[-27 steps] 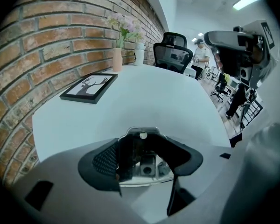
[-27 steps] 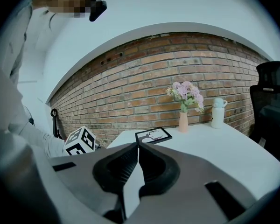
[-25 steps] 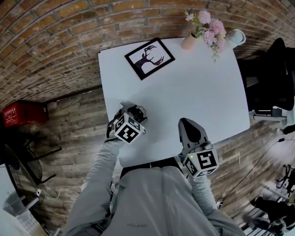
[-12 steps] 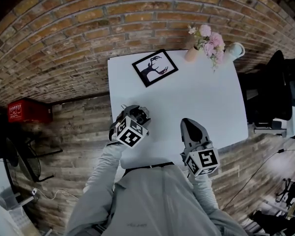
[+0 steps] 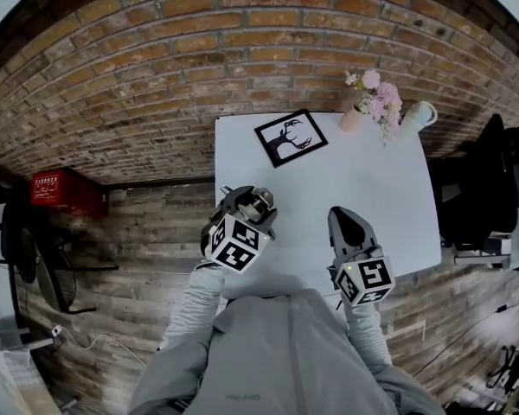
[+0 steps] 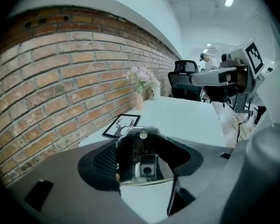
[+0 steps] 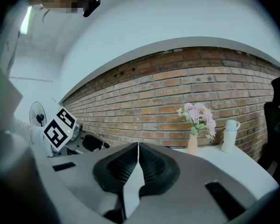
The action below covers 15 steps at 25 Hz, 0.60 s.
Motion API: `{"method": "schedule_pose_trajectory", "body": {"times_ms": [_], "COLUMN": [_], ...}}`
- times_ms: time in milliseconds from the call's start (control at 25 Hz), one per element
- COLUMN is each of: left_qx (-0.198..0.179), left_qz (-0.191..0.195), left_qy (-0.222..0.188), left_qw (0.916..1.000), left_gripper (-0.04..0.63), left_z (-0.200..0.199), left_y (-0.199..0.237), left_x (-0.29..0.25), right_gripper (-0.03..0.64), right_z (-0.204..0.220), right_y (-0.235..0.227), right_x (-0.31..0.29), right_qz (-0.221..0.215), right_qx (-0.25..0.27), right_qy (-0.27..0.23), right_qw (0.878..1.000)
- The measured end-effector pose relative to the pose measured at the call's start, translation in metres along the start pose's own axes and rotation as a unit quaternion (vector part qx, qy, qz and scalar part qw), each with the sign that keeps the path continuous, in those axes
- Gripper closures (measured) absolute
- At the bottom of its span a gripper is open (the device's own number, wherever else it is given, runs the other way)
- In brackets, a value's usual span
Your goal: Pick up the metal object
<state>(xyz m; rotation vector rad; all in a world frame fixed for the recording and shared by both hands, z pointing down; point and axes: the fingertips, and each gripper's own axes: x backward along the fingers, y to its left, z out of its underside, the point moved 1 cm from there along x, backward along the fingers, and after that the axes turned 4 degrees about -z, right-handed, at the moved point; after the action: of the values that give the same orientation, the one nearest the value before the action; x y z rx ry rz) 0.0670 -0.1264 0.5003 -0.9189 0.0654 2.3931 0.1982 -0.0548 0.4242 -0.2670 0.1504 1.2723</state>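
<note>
The metal object (image 6: 142, 158) is a shiny, mirror-like cup-shaped piece. My left gripper (image 6: 143, 162) is shut on it, its black pads on either side, above the white table (image 6: 186, 120). In the head view the metal object (image 5: 261, 203) shows at the tip of the left gripper (image 5: 253, 207), over the table's near left part. My right gripper (image 5: 347, 225) hovers over the table's near edge. Its ribbed pads (image 7: 151, 164) are pressed together with nothing between them. Across from the right gripper (image 7: 138, 166) I see the left gripper (image 7: 81, 143).
A framed deer picture (image 5: 291, 137) lies at the table's far left. A vase of pink flowers (image 5: 374, 102) and a white bottle (image 5: 418, 115) stand at the far right corner. A brick wall runs behind. A black chair (image 5: 493, 188) is at the right, a red crate (image 5: 65, 188) on the floor at the left.
The left gripper has risen from the table with the metal object in its jaws and tipped upward. The right gripper has risen a little. The head view has shifted.
</note>
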Motion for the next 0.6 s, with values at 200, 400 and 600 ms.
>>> {"method": "schedule_pose_trajectory", "body": {"times_ms": [200, 400, 600], "left_qx": [0.033, 0.076, 0.124], "left_qz": [-0.054, -0.109, -0.165], "left_qy": [-0.049, -0.102, -0.14], "left_qw": [0.9968, 0.9858, 0.9684], "left_gripper": [0.288, 0.288, 0.288], "left_z": [-0.021, -0.031, -0.023], "left_y": [0.018, 0.039, 0.058], "left_x": [0.04, 0.083, 0.123], "right_gripper": [0.591, 0.591, 0.591], "right_z": [-0.009, -0.015, -0.018], "right_y": [0.004, 0.014, 0.026], "right_x": [-0.006, -0.015, -0.024], "right_qz": [-0.017, -0.036, -0.056], "right_qx": [0.014, 0.031, 0.041], "right_qy": [-0.008, -0.009, -0.01], "right_qw": [1.0, 0.999, 0.998]}}
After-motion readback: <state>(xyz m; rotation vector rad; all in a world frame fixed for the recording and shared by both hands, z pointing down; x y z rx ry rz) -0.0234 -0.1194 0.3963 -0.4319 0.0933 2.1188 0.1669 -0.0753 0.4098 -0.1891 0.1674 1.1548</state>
